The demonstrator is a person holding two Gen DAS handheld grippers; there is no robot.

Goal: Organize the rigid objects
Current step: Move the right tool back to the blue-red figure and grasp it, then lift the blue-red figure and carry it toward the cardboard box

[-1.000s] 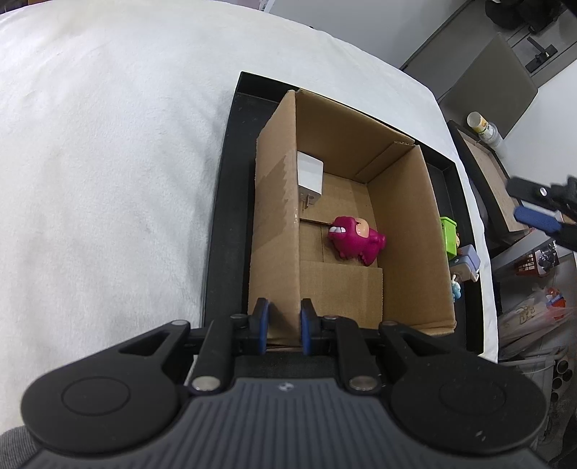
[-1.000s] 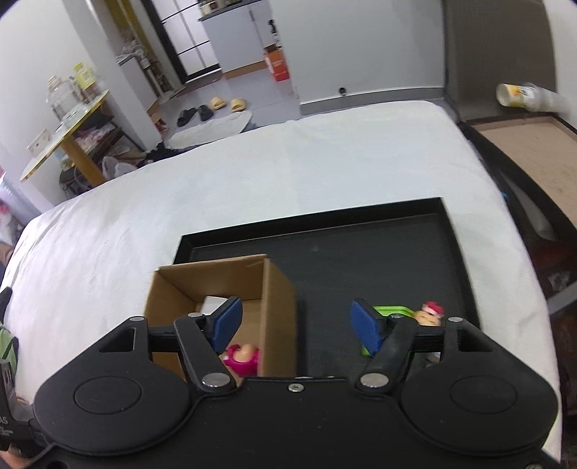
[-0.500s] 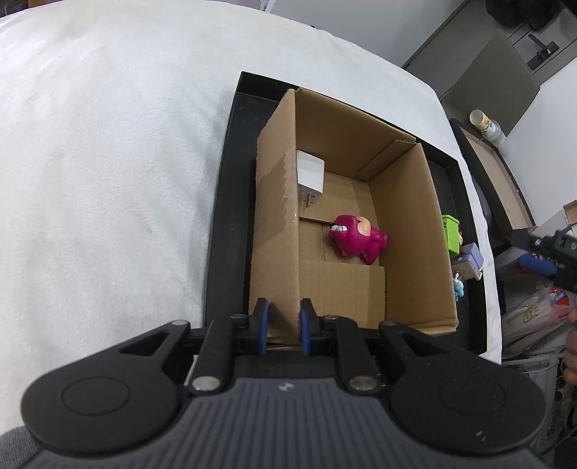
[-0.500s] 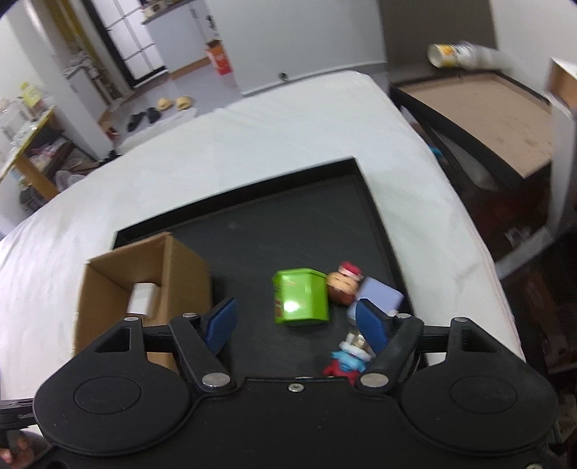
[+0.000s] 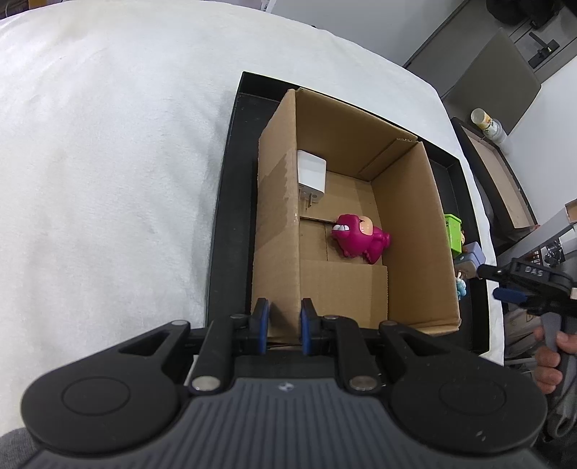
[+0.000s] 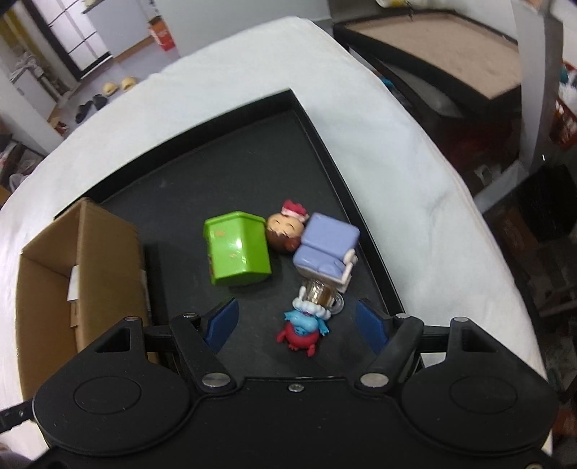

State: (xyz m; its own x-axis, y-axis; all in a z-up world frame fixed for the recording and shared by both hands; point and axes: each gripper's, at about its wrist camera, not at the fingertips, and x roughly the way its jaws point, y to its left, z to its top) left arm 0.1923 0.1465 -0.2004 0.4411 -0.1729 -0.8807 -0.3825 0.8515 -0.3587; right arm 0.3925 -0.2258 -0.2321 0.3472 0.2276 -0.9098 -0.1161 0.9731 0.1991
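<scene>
Lying loose on the black tray (image 6: 324, 144): red-and-blue figure (image 6: 302, 329), green box (image 6: 236, 249). Right gripper (image 6: 294, 324), jaws wide, has swung from the cardboard box (image 5: 407, 231) to straddle the figure; next pick likely. Left gripper (image 5: 282, 319) stays clamped on the box wall.

- A lived-in home room doubling as a workspace, with a table under a white cloth (image 5: 108, 180) filling most of both views.
- Slippers (image 6: 117, 86) and dark shoes (image 6: 88, 106) lie on the floor beyond the table, near a white cabinet (image 6: 21, 77) with black-framed shelving (image 6: 75, 50) behind it.
- An orange carton (image 6: 164, 34) stands against the far wall.
- A bottle (image 5: 487, 122) lies at the end of a brown-topped side table (image 6: 443, 47).
- A grey panel (image 5: 494, 68) leans by a grey door with a black handle (image 5: 542, 48).
- Toys sit in a black tray (image 6: 252, 155) beside a cardboard box (image 5: 407, 223).
</scene>
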